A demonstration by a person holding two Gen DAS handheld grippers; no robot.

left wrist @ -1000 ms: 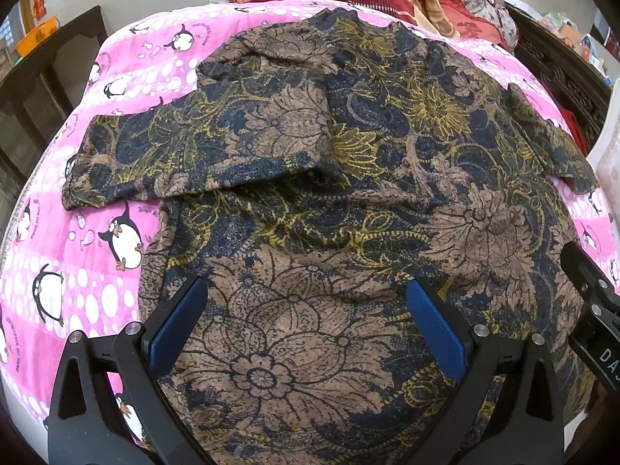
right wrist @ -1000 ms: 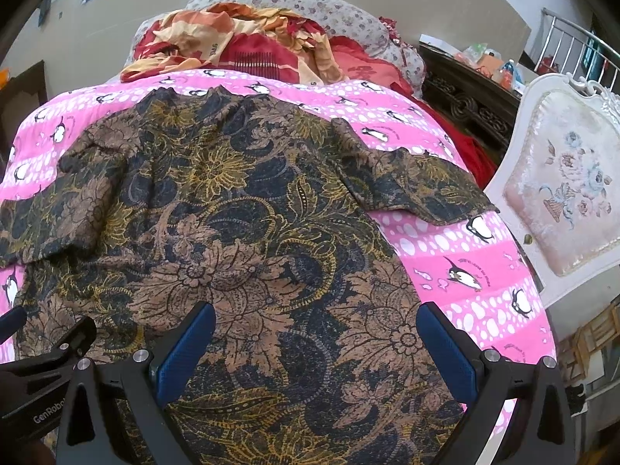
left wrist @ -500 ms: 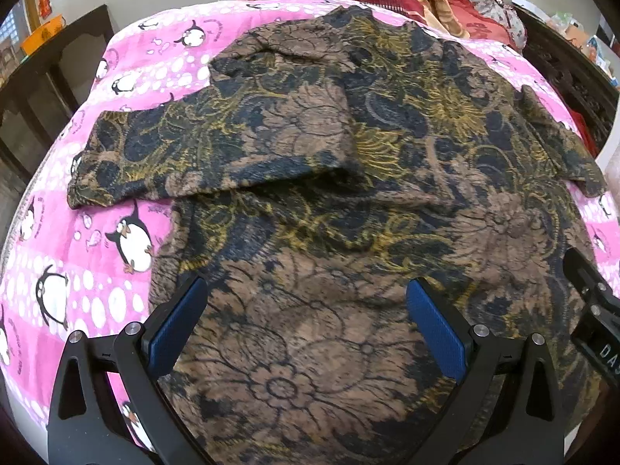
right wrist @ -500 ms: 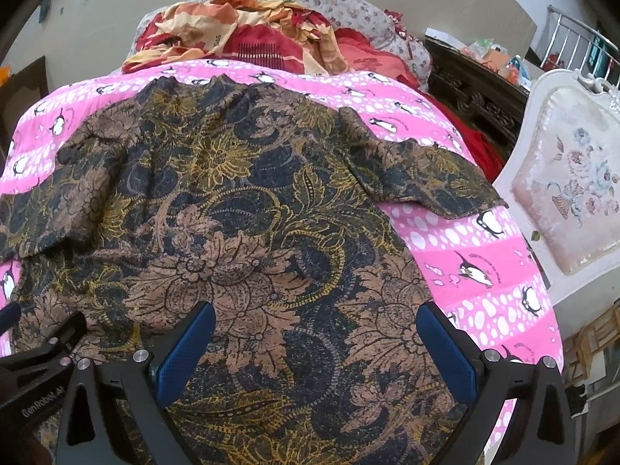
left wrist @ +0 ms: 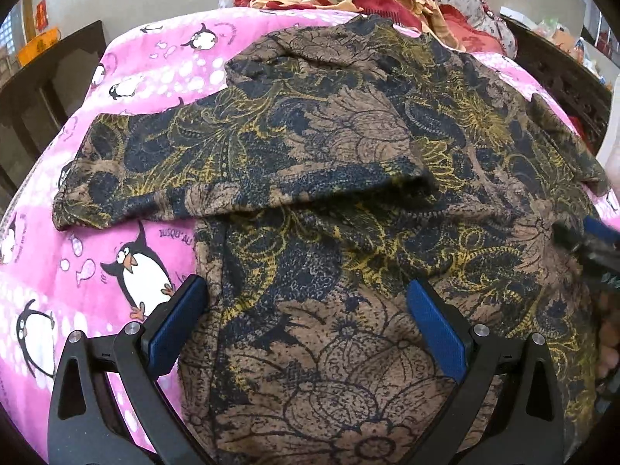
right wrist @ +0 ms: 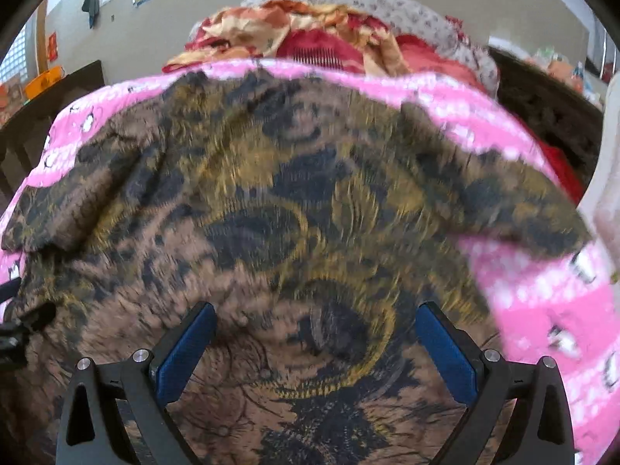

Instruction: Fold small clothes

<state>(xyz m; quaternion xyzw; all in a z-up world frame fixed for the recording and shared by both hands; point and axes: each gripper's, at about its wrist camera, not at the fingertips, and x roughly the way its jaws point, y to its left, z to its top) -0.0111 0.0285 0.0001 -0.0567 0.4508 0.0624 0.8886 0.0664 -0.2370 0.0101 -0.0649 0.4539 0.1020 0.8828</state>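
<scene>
Both wide-open, empty hand-held grippers (left wrist: 308,317) (right wrist: 316,343) nearer the flat floral shirt (left wrist: 348,193).

The shirt (left wrist: 329,209) is soft matt cloth with a speckled floral print. The bedspread (left wrist: 128,255) beneath is matt printed fabric. The left gripper (left wrist: 306,325) has matt black plastic arms, textured blue pads (left wrist: 434,325) and shiny metal screws (left wrist: 481,330)

A beige wall (right wrist: 217,11) rises behind the bed's pink penguin bedspread (left wrist: 128,255).
</scene>
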